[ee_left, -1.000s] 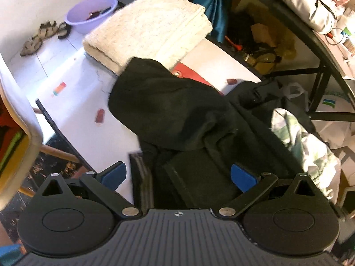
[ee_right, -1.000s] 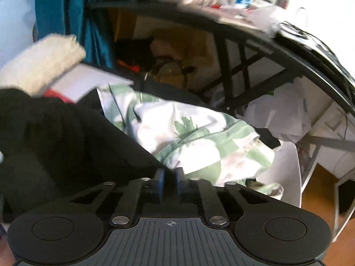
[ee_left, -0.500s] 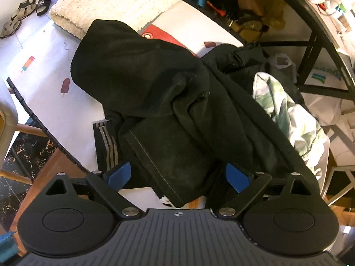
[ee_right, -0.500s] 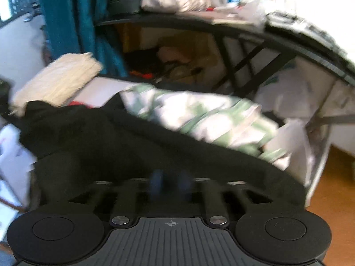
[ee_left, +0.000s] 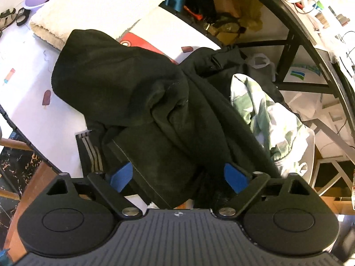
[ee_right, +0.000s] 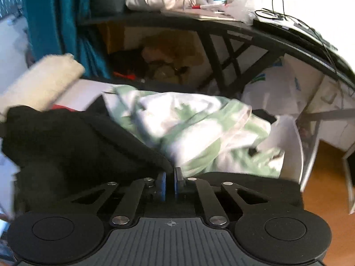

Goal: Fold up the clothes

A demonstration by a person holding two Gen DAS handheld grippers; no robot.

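Right hand-held gripper clamping black garment

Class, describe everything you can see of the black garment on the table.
The black garment is thick, matte, fleece-like fabric, crumpled in an unfolded heap with a stitched hem showing. It lies on the white table, partly over a cream towel and beside a green-and-white cloth. The right gripper pinches its edge; the left gripper is open around it.

Left gripper and right gripper, ribbed grey housings, black linkage arms, silver screws, blue fingers
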